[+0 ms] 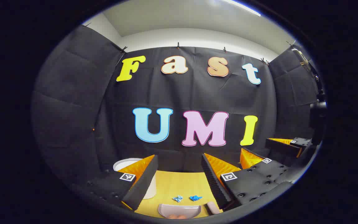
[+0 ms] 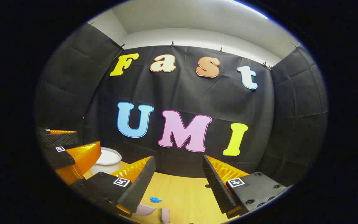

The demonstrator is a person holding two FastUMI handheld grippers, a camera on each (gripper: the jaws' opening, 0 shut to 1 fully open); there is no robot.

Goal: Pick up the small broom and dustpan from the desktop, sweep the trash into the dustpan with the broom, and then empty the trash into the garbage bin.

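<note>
Wooden desktop (image 1: 172,186) is sitting across the lower centre of both views, backed by the black cloth wall. In the left gripper view the left gripper (image 1: 179,182) is hovering above it, fingers apart, holding nothing; the right gripper (image 1: 269,155) is showing at lower right, fingers also apart. In the right gripper view the right gripper (image 2: 179,183) is hanging spread and empty, with the left gripper (image 2: 70,146) at lower left. White garbage bin (image 1: 129,165) is standing at lower left, partly hidden behind a finger. Dustpan (image 1: 179,210) is lying at the bottom centre edge, broom handle (image 1: 212,207) just beside it to the right. Two blue trash scraps (image 1: 186,198) are lying just beyond the dustpan.
</note>
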